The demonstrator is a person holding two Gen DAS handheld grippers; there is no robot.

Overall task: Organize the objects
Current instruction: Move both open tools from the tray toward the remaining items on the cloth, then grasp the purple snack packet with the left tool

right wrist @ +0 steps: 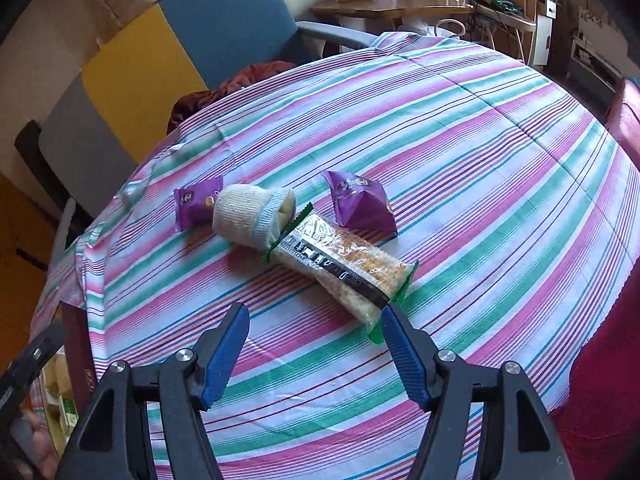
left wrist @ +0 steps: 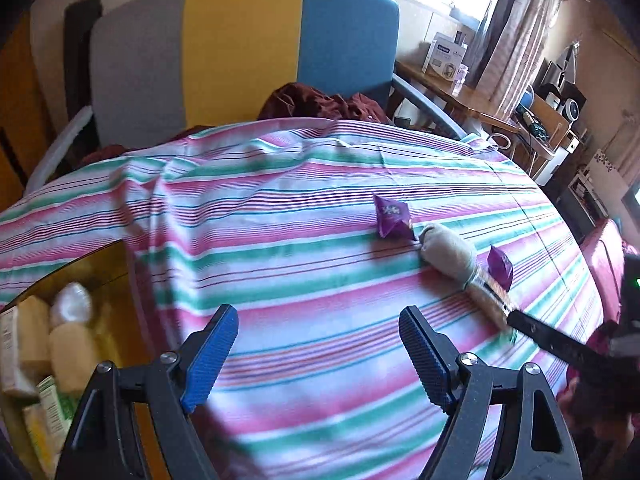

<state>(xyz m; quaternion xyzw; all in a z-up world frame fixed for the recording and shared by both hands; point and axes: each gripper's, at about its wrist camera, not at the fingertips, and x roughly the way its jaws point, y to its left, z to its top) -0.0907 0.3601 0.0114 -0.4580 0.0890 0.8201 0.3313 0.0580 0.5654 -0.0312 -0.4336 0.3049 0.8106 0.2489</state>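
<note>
With both our left claw (left wrist: 318,354) and right claw (right wrist: 316,350) open and empty, four items remain unsorted on the tabletop (right wrist: 500,184): the snack bar (right wrist: 344,270) touching the right claw's finger, the rolled sock (right wrist: 252,216) and two purple packets (right wrist: 360,204) beyond it, while the box (left wrist: 48,364) left of the left claw holds several items.

Sock (right wrist: 250,216) lies between two packets (right wrist: 198,207), seemingly touching the bar (right wrist: 344,270).

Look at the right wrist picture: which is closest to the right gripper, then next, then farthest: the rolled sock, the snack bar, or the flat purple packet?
From the right gripper:
1. Snack bar: just ahead, its near end beside the right-hand finger.
2. Rolled sock: farther back, touching the bar's far end.
3. Flat purple packet: farthest, behind the sock on the left.
</note>
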